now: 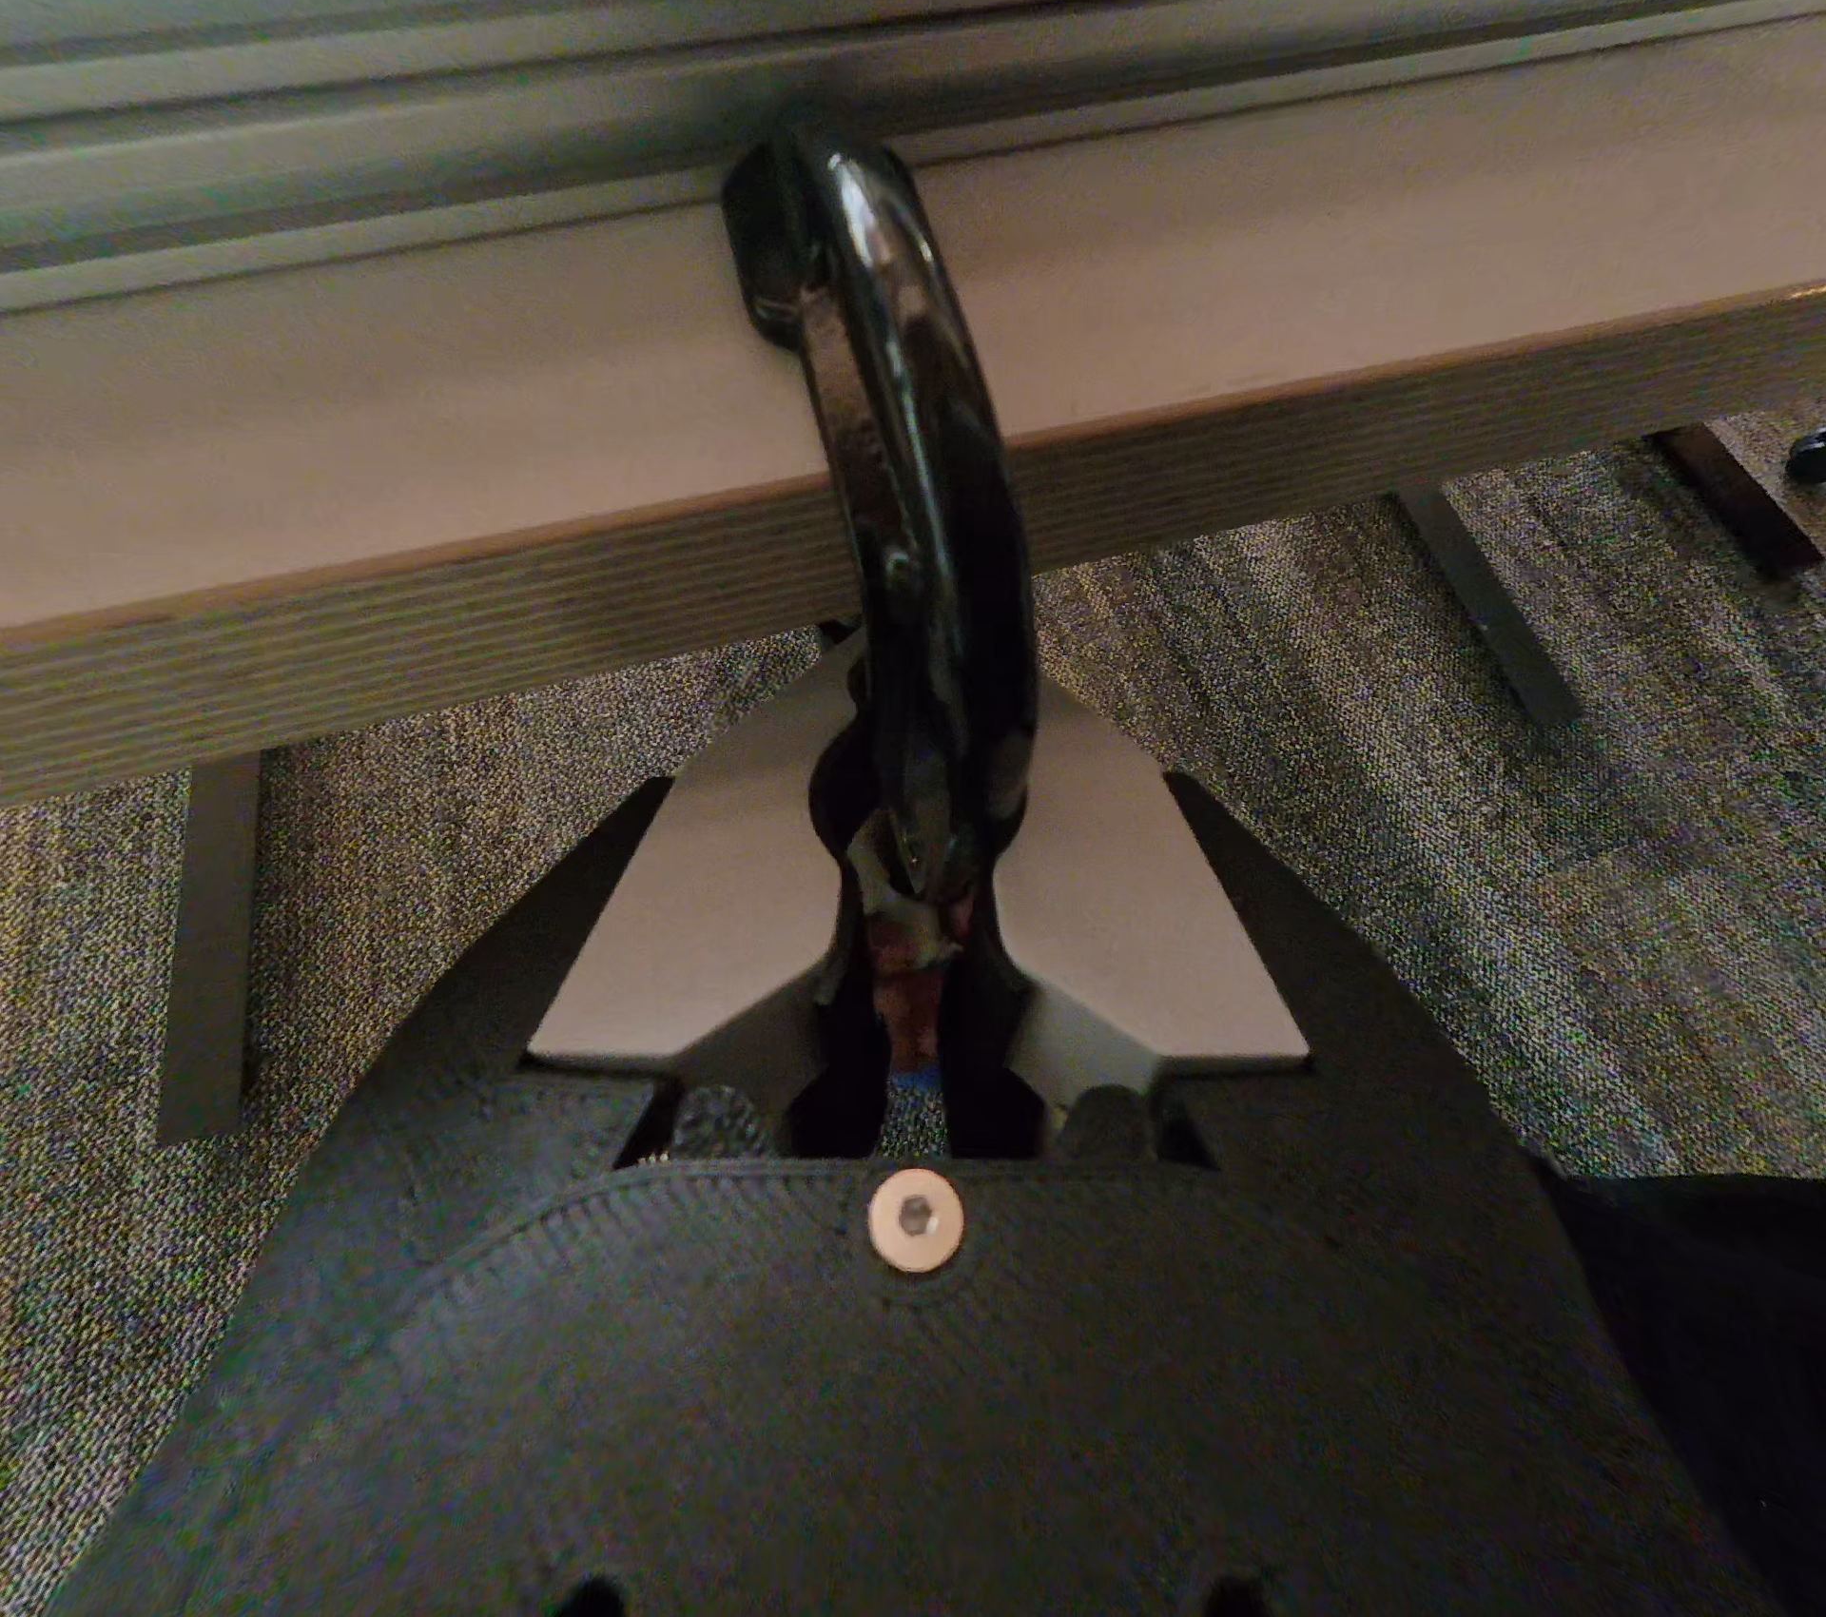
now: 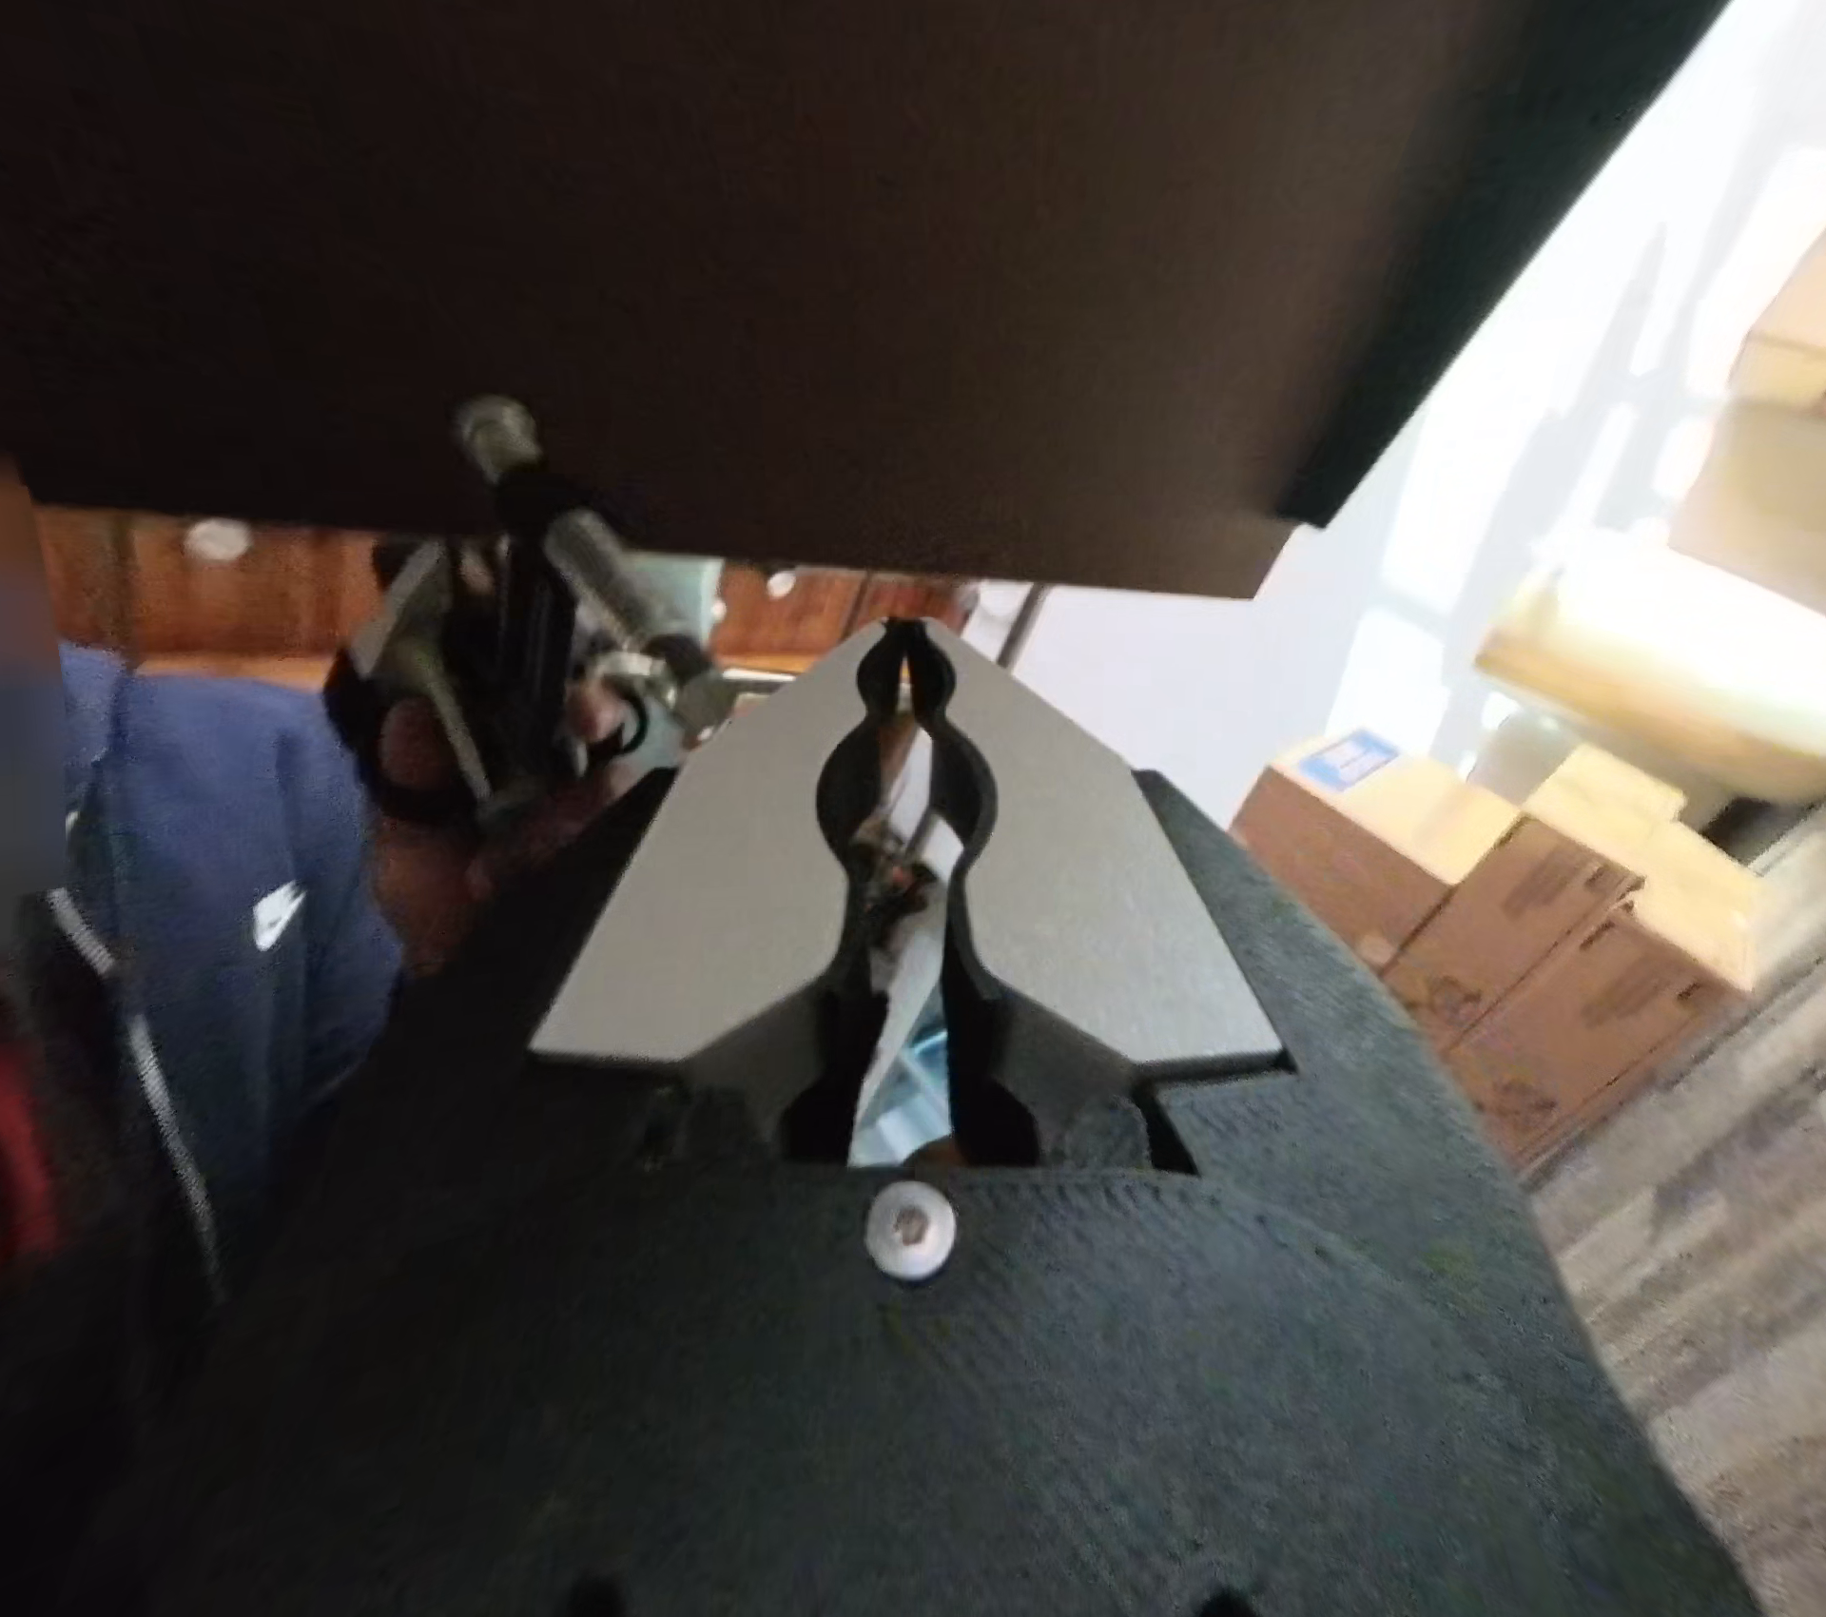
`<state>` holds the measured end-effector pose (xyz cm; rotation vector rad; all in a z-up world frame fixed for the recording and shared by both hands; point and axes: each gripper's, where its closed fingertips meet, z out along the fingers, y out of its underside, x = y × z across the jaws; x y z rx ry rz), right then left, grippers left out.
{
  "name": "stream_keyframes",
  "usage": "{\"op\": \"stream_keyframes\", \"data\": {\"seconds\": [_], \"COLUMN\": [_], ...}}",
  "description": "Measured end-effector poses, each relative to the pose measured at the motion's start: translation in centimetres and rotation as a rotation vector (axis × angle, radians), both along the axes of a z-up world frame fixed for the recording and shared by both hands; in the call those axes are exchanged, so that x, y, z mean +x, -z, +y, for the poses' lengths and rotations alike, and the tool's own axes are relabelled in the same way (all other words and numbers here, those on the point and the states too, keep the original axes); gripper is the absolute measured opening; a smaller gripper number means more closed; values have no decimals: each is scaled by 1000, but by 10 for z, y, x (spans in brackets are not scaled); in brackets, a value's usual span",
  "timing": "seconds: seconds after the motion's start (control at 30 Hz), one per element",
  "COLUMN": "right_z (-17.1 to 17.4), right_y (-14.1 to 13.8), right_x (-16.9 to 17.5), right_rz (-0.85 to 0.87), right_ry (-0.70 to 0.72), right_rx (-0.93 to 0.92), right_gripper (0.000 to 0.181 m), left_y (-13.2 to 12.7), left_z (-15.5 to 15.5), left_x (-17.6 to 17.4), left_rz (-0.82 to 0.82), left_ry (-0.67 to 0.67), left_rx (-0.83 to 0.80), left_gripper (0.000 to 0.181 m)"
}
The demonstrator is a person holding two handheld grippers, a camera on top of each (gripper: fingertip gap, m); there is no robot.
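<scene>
My left gripper (image 1: pixel 929 739) is shut on the lower part of a glossy black C-clamp (image 1: pixel 889 344). The clamp's curved frame hooks over the edge of a pale tabletop (image 1: pixel 395 433), and its upper jaw rests beside a grey aluminium rail (image 1: pixel 494 117). My right gripper (image 2: pixel 904 631) is under the table, shut and empty, its tips just below the dark underside of the table (image 2: pixel 790 137). To its left the clamp's metal screw (image 2: pixel 583 542) points up at the underside. A hand (image 2: pixel 425 759) is beside the clamp.
Grey speckled carpet (image 1: pixel 1383 730) and dark table legs (image 1: pixel 1482 601) lie below the table edge. A person in a blue top (image 2: pixel 227 828) is close on the left. Stacked cardboard boxes (image 2: pixel 1482 927) stand on the floor at the right by a bright wall.
</scene>
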<state>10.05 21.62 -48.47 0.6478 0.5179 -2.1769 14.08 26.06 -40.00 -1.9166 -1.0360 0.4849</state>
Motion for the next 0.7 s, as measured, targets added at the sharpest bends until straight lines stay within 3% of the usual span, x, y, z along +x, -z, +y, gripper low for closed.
{"op": "stream_keyframes", "data": {"seconds": [0.1,0.2,0.43,0.57,0.7], "right_z": [7,40,80,43,-9], "right_y": [-14,-24,-20,-5,4], "right_x": [31,43,-3,-28,-14], "right_rz": [123,185,34,-87,-66], "right_ry": [-46,5,171,132,0], "right_rx": [-106,-250,-297,-107,52], "right_gripper": [1,1,1,1,1], "left_y": [0,0,0,0,0], "left_z": [0,-1,-2,-2,-2], "left_x": [0,-1,-1,-1,-1], "left_rz": [-1,6,11,12,13], "left_ry": [1,-3,-6,-7,-8], "left_rx": [0,-20,-34,-36,-41], "left_gripper": [17,17,17,17,17]}}
